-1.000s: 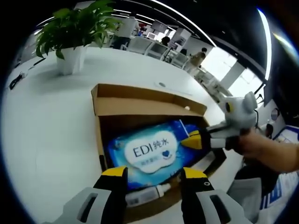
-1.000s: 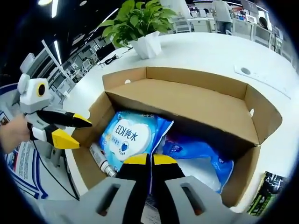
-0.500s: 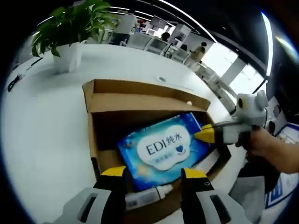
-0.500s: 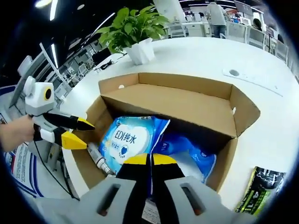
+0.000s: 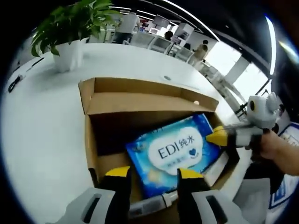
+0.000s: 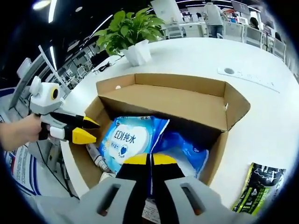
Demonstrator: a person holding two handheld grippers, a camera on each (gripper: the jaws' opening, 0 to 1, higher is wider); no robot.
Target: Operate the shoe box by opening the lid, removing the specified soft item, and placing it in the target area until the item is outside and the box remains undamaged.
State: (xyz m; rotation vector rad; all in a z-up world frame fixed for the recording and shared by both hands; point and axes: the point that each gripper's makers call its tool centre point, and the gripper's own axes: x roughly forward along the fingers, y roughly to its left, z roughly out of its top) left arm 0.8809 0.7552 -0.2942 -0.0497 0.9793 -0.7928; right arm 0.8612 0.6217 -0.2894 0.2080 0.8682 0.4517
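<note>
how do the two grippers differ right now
The right gripper has its jaws shut on the wet wipes pack, its tips over the open cardboard box. The left gripper has its jaws spread, gripping nothing, at the box's near edge. Both have yellow-tipped black jaws on grey bodies.

Brown shoe box open on white table — blue wipes pack tilted inside.
</note>
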